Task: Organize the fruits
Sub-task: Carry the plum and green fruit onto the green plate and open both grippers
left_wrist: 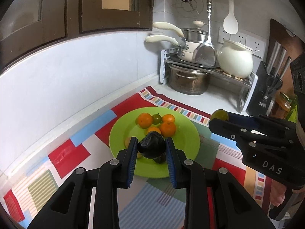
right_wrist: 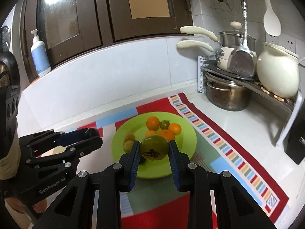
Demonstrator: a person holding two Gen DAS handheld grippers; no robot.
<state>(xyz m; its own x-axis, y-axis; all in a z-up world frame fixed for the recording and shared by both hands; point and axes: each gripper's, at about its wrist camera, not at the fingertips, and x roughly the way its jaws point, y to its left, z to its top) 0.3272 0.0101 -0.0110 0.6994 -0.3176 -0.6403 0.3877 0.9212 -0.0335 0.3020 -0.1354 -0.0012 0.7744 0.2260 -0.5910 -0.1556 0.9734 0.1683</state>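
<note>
Nearest in the left wrist view, a dark, near-black fruit [left_wrist: 151, 145] is clamped between the blue pads of the left gripper [left_wrist: 152, 148] and is held clear above the near half of a green plate [left_wrist: 183, 143]. In the right wrist view, a round green fruit [right_wrist: 154, 147] bearing a small dark printed mark is pinched in the same way by the right gripper [right_wrist: 154, 150], likewise raised over the plate's near part. Each gripper is seen from the side in the other's view, the right one with its green fruit [left_wrist: 220, 115] showing at the tips.

On the plate, four oranges [right_wrist: 152, 123] and a small greenish fruit [right_wrist: 164, 124] are grouped toward the far side, touching or just beside one another. Two small yellowish fruits [right_wrist: 128, 140] are lying near the left rim.

The plate is set on a patchwork mat [right_wrist: 219, 133] spread over a white counter. Farther back, at the right corner, pots are stacked on a metal rack [right_wrist: 270, 93], with a white jar [right_wrist: 277, 76] beside them. Brown cabinet doors [right_wrist: 72, 19] are seen above the wall.
</note>
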